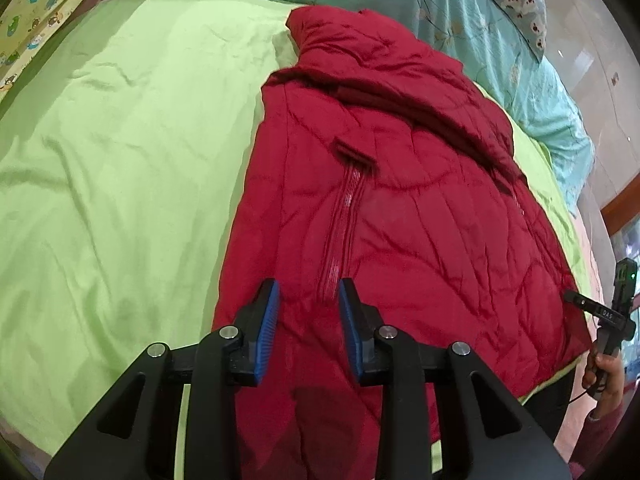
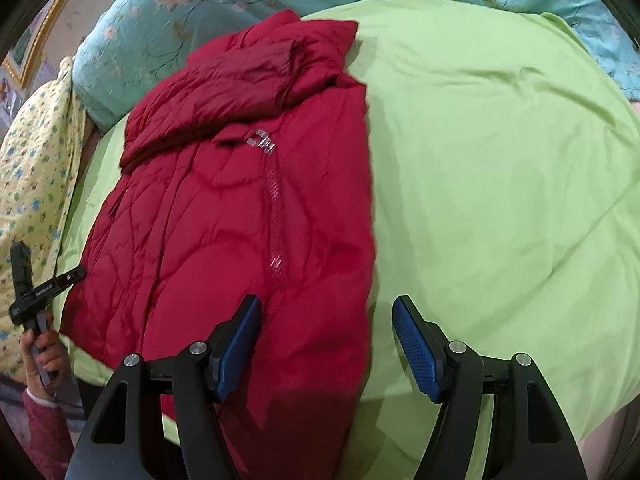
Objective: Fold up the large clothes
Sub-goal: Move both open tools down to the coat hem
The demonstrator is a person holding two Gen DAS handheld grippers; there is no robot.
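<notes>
Lime-green bedsheet [image 1: 120, 152] carries the quilted red padded jacket [image 1: 380, 184], already narrowed lengthwise. Above the jacket's near hem, left gripper [image 1: 308, 320] is slightly parted, right gripper [image 2: 326, 344] spread wide; neither pinches anything. Puffy slippery layers could slide apart if only the top layer is pinched.

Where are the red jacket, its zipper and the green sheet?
red jacket [image 1: 400, 208], left wrist view, on the quilted front panel.
zipper [image 2: 274, 196], right wrist view, on the middle of the strip.
green sheet [image 2: 500, 168], right wrist view, on a bare part.
</notes>
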